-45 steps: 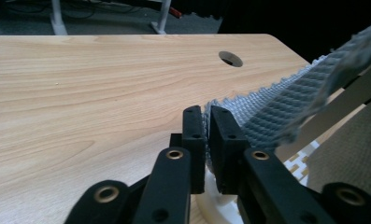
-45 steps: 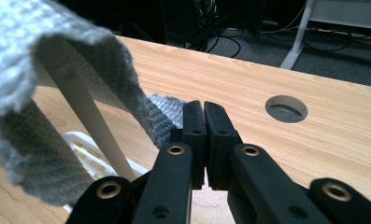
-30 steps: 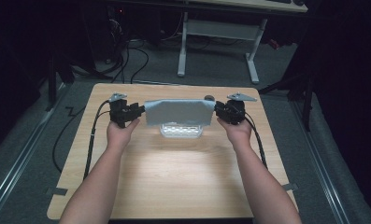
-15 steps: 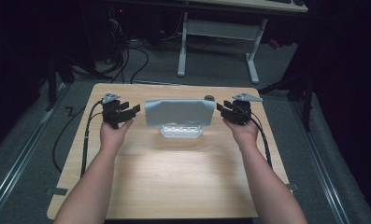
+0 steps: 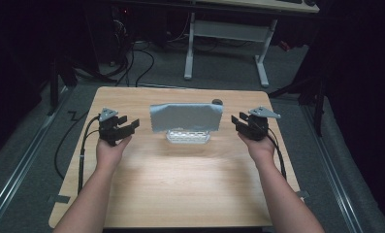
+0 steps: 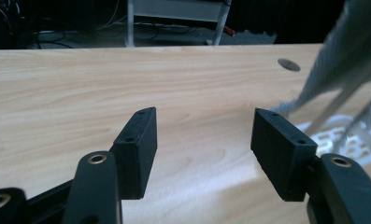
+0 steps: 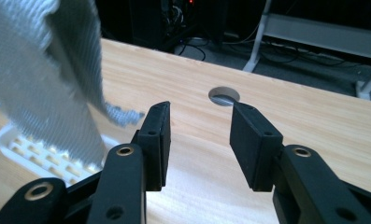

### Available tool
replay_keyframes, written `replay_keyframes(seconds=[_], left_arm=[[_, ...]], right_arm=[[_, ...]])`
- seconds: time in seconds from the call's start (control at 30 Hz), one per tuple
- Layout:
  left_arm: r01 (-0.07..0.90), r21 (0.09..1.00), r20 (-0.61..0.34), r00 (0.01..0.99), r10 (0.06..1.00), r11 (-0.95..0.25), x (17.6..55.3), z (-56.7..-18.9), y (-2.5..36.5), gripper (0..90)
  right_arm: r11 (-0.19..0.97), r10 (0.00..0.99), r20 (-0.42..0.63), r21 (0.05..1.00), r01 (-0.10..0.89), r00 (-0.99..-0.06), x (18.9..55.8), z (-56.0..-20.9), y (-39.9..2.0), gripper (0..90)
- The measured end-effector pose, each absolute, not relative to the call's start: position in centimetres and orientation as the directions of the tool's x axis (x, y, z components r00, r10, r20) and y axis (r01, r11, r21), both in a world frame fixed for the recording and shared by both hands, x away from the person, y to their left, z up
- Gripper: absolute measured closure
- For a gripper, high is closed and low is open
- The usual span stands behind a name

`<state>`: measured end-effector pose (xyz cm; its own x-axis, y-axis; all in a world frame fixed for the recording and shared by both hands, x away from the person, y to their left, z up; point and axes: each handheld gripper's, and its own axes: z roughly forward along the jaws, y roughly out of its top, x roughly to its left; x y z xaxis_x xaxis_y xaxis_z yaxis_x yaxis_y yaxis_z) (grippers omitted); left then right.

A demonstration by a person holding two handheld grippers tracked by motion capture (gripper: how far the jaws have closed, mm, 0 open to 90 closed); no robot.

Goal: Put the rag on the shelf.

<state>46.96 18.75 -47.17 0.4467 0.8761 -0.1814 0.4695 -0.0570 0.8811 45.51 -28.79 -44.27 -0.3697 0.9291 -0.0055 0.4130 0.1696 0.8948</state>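
Letting go cleanly is the step in hand: the grey cloth (image 5: 186, 116) hangs draped over the white rack (image 5: 188, 136) at the middle of the surface (image 5: 180, 184), and both jaws have just been opening with nothing between them. The left hand-held gripper (image 5: 130, 126) stands wide open beside the cloth's left edge, the right hand-held gripper (image 5: 237, 121) open beside its right. Best to draw both straight outward, level, so no pad snags the weave and tips the rack.

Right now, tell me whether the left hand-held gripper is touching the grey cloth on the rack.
Apart. The high view shows bare table between the left hand-held gripper and the grey cloth; its jaws stand open and empty.
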Motion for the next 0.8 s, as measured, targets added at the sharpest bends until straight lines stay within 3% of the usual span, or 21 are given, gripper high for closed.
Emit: replay_keyframes(seconds=[0.4,0.5,0.8], left_arm=[[0.499,0.866,-0.216,0.457,0.863,-0.047,41.0,-48.7,19.7,42.5],[0.506,0.86,-0.221,0.484,0.847,-0.065,39.2,-49.3,19.2,42.9],[0.534,0.829,-0.206,0.567,0.797,-0.165,34.1,-51.0,15.6,43.2]], right_arm=[[0.277,0.895,-0.087,0.877,0.392,-0.438,40.6,-44.2,-28.3,50.4],[0.28,0.889,-0.097,0.888,0.364,-0.448,38.7,-44.7,-27.8,50.2],[0.288,0.887,-0.081,0.867,0.407,-0.454,33.8,-47.8,-26.8,44.7]])
